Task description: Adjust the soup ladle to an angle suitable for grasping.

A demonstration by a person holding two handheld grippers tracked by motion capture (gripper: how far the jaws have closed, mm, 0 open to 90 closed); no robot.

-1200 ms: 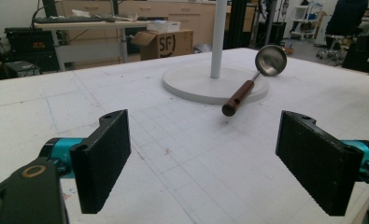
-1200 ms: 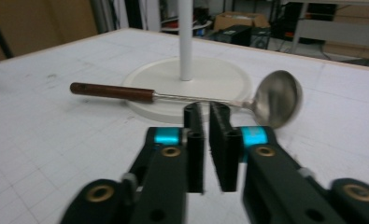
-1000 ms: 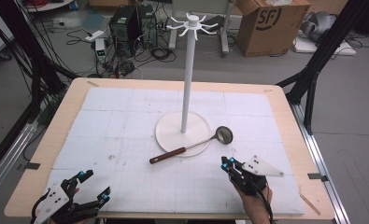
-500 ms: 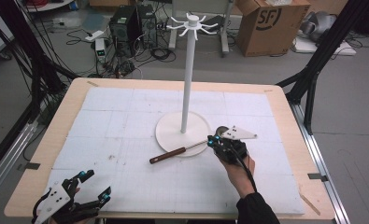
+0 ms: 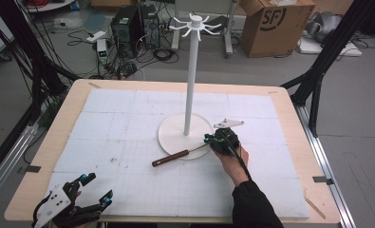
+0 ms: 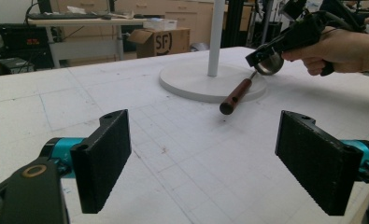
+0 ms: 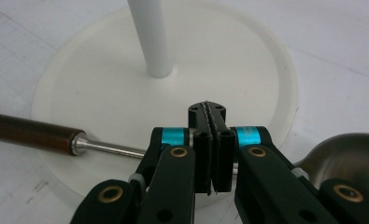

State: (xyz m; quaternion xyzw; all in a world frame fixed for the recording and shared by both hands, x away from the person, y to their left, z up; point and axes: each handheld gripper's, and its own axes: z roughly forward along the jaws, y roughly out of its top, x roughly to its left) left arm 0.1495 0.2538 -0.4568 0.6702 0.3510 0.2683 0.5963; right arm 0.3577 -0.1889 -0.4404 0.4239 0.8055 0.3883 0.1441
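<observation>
Right gripper view: right gripper [image 7: 213, 140] clenched empty above ladle [image 7: 102, 147] shaft; bowl at 4 o'clock. Shut jaws can't grab, may knock ladle off stand base [image 7: 247, 60]. Left gripper [image 6: 215, 163] released.

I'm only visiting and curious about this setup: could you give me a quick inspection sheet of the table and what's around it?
Surface: wooden table covered by a white gridded mat, slightly smudged.
Job's things: ladle with a brown handle, lying across the round base of the white hook stand; its bowl is beside the right gripper.
Clutter: nothing seen on the mat.
Grippers: left gripper open near the front left edge, nothing between its fingers; right gripper shut, empty, just above the ladle's metal shaft.
Cables: black cable trailing from the right gripper along the hand; loose cables on the floor.
Surroundings: cardboard box, computer towers, black frame struts.
</observation>
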